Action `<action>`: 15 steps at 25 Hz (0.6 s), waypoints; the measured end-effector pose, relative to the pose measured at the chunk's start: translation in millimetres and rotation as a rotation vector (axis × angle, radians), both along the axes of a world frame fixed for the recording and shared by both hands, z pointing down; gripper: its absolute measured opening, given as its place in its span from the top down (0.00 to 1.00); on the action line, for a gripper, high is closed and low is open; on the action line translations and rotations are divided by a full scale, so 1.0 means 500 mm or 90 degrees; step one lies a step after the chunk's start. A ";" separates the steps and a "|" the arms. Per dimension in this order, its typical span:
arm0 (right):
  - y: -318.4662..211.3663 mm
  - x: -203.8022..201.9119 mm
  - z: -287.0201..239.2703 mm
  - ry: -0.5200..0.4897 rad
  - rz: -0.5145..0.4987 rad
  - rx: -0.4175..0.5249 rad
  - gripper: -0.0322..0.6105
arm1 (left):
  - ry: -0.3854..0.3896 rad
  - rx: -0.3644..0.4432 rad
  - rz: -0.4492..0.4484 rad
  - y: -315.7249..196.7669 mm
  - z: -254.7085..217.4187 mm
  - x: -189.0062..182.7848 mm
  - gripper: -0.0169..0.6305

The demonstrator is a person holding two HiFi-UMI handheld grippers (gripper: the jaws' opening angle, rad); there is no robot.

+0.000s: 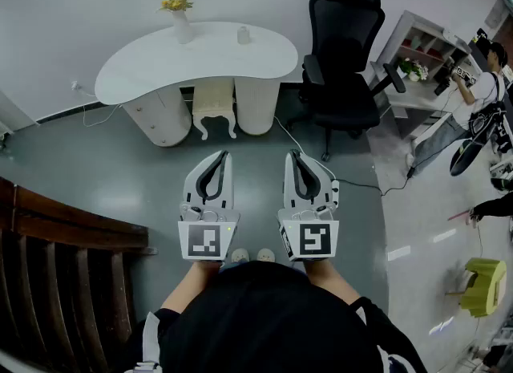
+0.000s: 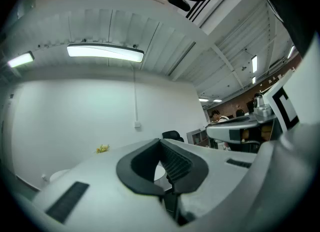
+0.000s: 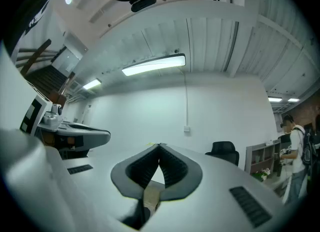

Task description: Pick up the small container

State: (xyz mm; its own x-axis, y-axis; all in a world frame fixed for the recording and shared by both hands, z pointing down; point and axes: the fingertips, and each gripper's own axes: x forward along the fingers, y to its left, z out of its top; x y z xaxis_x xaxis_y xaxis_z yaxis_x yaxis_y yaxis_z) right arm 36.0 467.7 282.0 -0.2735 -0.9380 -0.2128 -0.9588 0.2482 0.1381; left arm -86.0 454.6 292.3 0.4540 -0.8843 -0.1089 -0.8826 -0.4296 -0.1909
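Observation:
The small container (image 1: 244, 35), a pale cup, stands on the white curved table (image 1: 160, 66) at the far side of the room, right of a vase of yellow flowers (image 1: 178, 9). My left gripper (image 1: 224, 154) and right gripper (image 1: 292, 156) are held side by side at waist height, well short of the table, and point toward it. Both are shut with nothing between the jaws. In the left gripper view the left gripper (image 2: 161, 141) has its tips together, with the flowers (image 2: 102, 148) small in the distance. The right gripper (image 3: 159, 146) is likewise closed at the tips.
A cream stool (image 1: 215, 105) sits under the table. A black office chair (image 1: 345, 50) stands to its right, with a cable (image 1: 361, 183) trailing over the grey floor. A dark wooden railing (image 1: 56, 243) is at the near left. A person (image 1: 481, 91) stands by a shelf (image 1: 421, 58), and a green stool (image 1: 485, 285) sits far right.

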 end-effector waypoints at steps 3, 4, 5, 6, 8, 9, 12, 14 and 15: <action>-0.003 0.003 -0.003 0.001 0.000 0.001 0.92 | -0.002 0.001 0.001 -0.003 -0.003 0.003 0.96; -0.004 0.004 -0.004 0.001 0.000 0.001 0.92 | -0.001 0.001 0.001 -0.003 -0.003 0.004 0.96; -0.004 0.005 -0.004 0.001 -0.001 0.001 0.92 | 0.000 0.000 0.000 -0.003 -0.003 0.006 0.96; -0.005 0.006 -0.004 0.000 -0.001 0.001 0.92 | 0.001 -0.001 0.000 -0.003 -0.003 0.007 0.96; -0.005 0.007 -0.003 -0.005 -0.005 0.000 0.92 | -0.001 -0.002 -0.001 -0.003 -0.002 0.008 0.96; -0.005 0.008 -0.003 -0.009 -0.008 0.000 0.92 | -0.001 -0.003 -0.001 -0.003 -0.002 0.009 0.96; -0.004 0.010 -0.005 -0.019 -0.015 0.003 0.92 | -0.001 -0.004 0.001 -0.002 -0.002 0.014 0.96; -0.006 0.013 -0.005 -0.021 -0.017 0.004 0.92 | -0.001 -0.003 0.001 -0.004 -0.003 0.017 0.96; -0.007 0.013 -0.004 -0.021 -0.017 0.004 0.92 | -0.001 -0.002 0.001 -0.005 -0.003 0.019 0.96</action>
